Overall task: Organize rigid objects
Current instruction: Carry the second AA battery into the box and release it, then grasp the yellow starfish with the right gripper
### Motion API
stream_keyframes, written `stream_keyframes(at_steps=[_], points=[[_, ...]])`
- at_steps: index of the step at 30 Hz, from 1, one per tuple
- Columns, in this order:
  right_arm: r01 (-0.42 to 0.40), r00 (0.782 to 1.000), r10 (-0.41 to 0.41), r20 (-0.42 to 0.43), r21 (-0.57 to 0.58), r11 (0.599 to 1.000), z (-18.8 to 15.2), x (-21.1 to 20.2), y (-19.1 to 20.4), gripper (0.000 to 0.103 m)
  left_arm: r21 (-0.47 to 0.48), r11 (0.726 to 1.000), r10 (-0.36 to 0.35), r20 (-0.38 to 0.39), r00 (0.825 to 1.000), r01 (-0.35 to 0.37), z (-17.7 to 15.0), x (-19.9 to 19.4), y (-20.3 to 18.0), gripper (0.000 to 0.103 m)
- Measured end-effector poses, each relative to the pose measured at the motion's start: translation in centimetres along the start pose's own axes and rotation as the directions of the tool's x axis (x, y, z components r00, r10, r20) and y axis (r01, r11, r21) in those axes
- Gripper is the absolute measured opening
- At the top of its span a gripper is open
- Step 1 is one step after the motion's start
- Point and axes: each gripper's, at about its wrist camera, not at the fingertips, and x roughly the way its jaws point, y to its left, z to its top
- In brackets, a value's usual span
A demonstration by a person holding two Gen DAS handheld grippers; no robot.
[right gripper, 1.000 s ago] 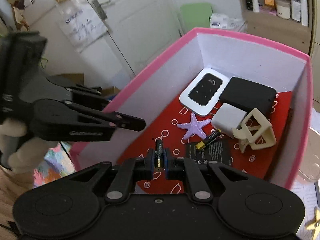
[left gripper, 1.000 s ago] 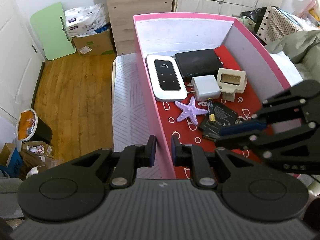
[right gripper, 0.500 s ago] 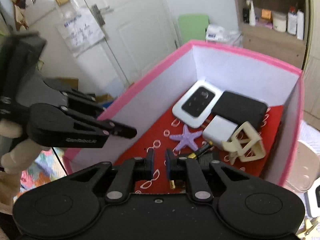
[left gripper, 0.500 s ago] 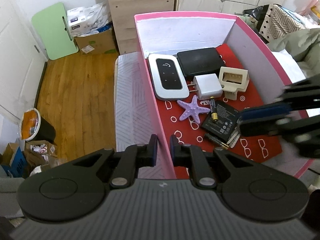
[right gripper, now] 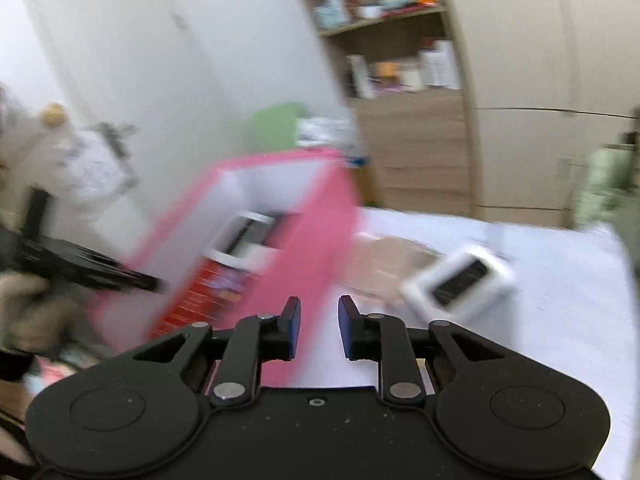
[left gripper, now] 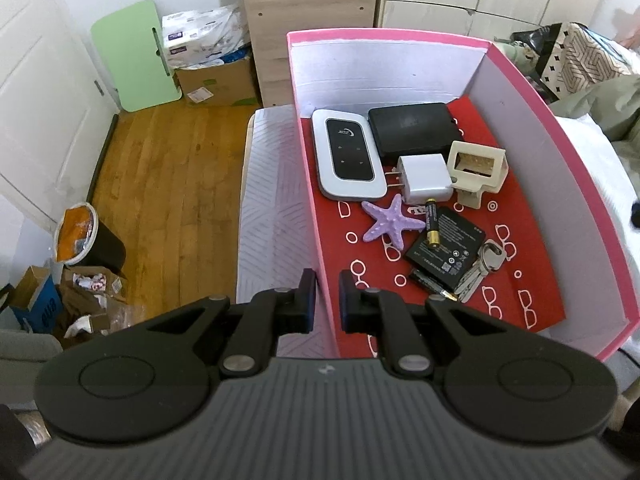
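The left gripper is clamping the left wall of the pink box, with one pad outside the wall and the other inside, near the box's near-left corner. The box is sitting on a white bed surface, next to that surface's left edge.

Inside the box, on its red patterned floor, the following items are lying:
- A white pocket router is lying flat against the left wall, toward the far-left corner.
- A black flat case is lying along the far wall, just beside the router.
- A white charger plug is resting in front of the black case, and a cream plastic bracket is sitting beside it, toward the right wall.
- A purple starfish is lying near the middle of the floor.
- A flat black battery pack is lying toward the near edge, with an AA battery resting across its far corner.
- A second thin battery is lying at the pack's near edge, touching a bunch of keys.

The right gripper is outside the box, beyond its right wall, over the white bed surface. Its jaws are opening, and nothing is lying between them. The right wrist view is heavily blurred. In it, a white device with a dark screen is lying on the bed, well apart from the box, beside a pale flat object too smeared to identify.
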Motion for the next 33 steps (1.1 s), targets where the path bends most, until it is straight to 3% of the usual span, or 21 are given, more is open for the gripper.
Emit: stream_keyframes(at_steps=[2,4,9,15,20,25,26,27,28,29,33], points=[[0.063,0.998,-0.063,-0.025,-0.017,0.998,-1.3,0.5,-0.7,0.032,-0.015,1.000,-0.005,-0.003,1.000,0.005,0.0,0.1,0.2,0.011],[0.092,0.994,-0.092,-0.059,-0.012,0.996,-2.6,1.4,-1.4,0.042,-0.033,0.999,-0.008,-0.010,1.000,0.008,0.0,0.2,0.3,0.011],[0.156,0.984,-0.158,-0.088,-0.023,0.987,-3.9,3.2,-2.0,0.048,-0.041,0.999,-0.006,-0.013,1.000,0.005,0.0,-0.1,0.2,0.011],[0.161,0.985,-0.163,-0.051,-0.032,0.986,-3.5,4.1,-2.6,0.060,-0.057,0.998,-0.006,-0.021,1.000,0.005,0.1,-0.1,0.2,0.011],[0.180,0.982,-0.179,-0.061,-0.001,0.984,-3.4,5.9,-2.7,0.062,-0.055,0.998,-0.010,-0.033,0.999,0.008,0.3,-0.3,0.3,0.011],[0.221,0.975,-0.220,-0.024,0.021,0.975,-3.0,6.7,-2.7,0.071,-0.065,0.998,-0.013,-0.026,1.000,0.012,0.4,-0.5,0.3,0.011],[0.228,0.973,-0.228,-0.019,0.014,0.974,-3.0,6.7,-2.7,0.070,-0.070,0.997,-0.016,-0.026,1.000,0.014,0.4,-0.5,0.4,0.011],[0.249,0.968,-0.249,-0.013,-0.003,0.968,-3.1,6.7,-2.6,0.060,-0.075,0.997,-0.019,-0.027,0.999,0.017,0.4,-0.5,0.5,0.011],[0.277,0.961,-0.277,-0.008,-0.020,0.961,-3.2,6.6,-2.6,0.044,-0.078,0.997,-0.023,-0.029,0.999,0.021,0.4,-0.5,0.6,0.011],[0.290,0.957,-0.291,-0.006,-0.028,0.957,-3.2,6.5,-2.7,0.038,-0.080,0.997,-0.025,-0.030,0.999,0.023,0.4,-0.5,0.6,0.011],[0.224,0.975,-0.223,-0.016,0.066,0.972,-3.3,5.3,-4.3,0.038,-0.078,0.997,-0.019,-0.027,0.999,0.017,0.4,-0.5,0.7,0.011]])
